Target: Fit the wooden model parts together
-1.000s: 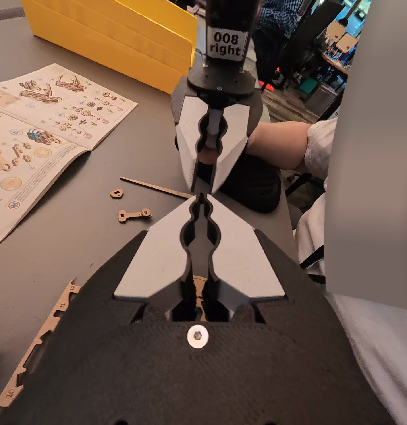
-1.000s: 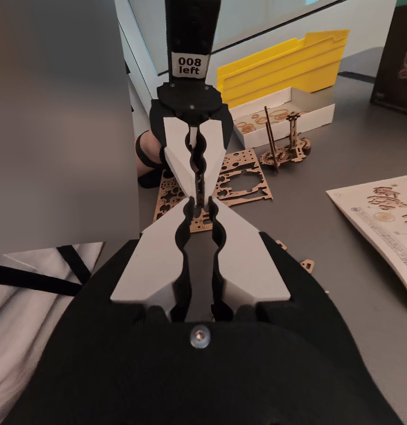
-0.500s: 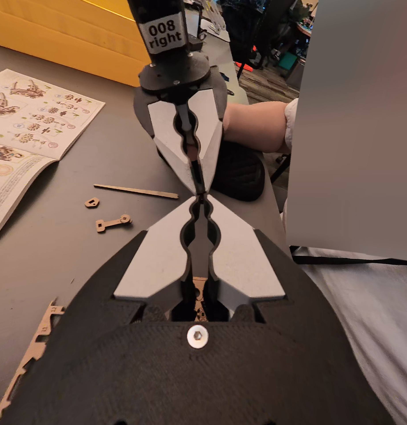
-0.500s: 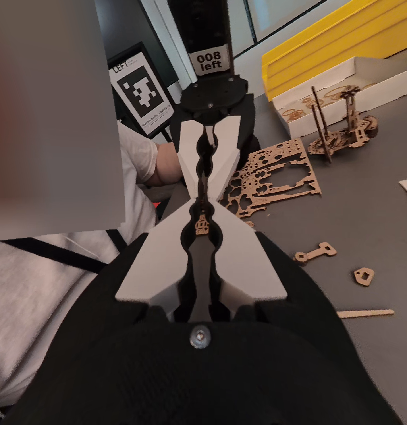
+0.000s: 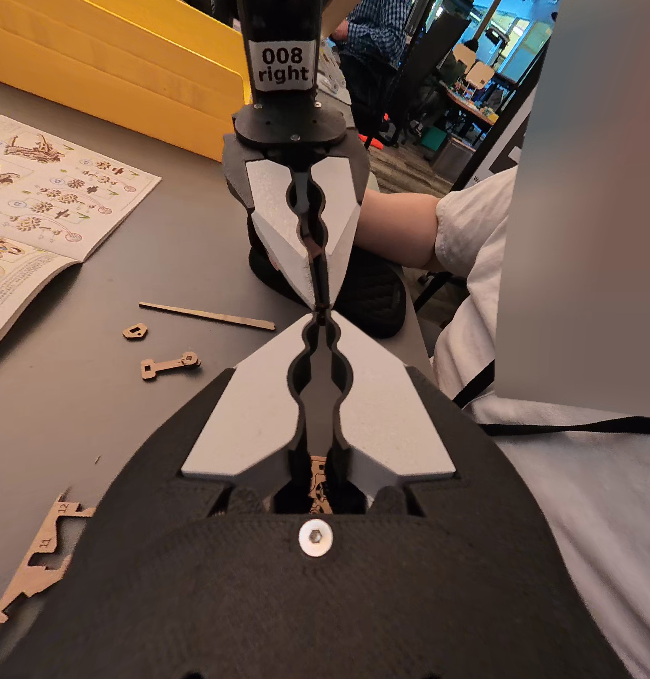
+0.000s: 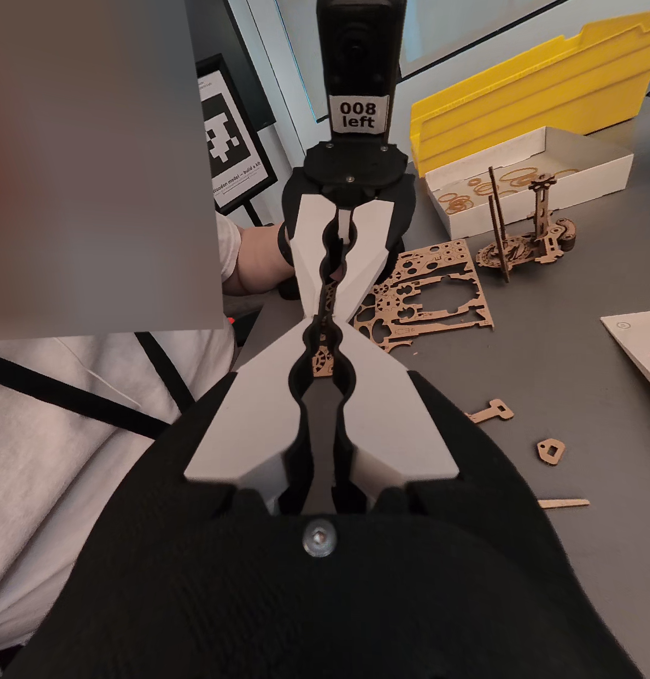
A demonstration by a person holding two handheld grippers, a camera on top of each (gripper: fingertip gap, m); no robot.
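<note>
Two grippers tip to tip, boxes behind

Two containers stand at the upper right of the right wrist view. Largest is the yellow bin (image 6: 536, 92), its inside hidden from both cameras; it also fills the upper left of the left wrist view (image 5: 114, 66). Just in front of it sits the white box (image 6: 529, 191), shallow and open, holding a scatter of thin tan rings (image 6: 459, 200). Beside the box, on the grey table (image 6: 536, 367), stands the part-built wooden model (image 6: 525, 242), upright rods rising from its round base, and next to that lies the cut-out wooden sheet (image 6: 426, 297). An open instruction booklet (image 5: 40, 205) lies at the left of the left wrist view.

Mid-frame, the left gripper (image 5: 320, 323) and the right gripper (image 6: 321, 323) meet nose to nose, each with jaws drawn narrow at the tips; something small and dark sits where they meet, too small to tell.

Loose on the table: a thin wooden stick (image 5: 206, 315), a key-shaped piece (image 5: 169, 365) and a small tab (image 5: 135, 331)
</note>
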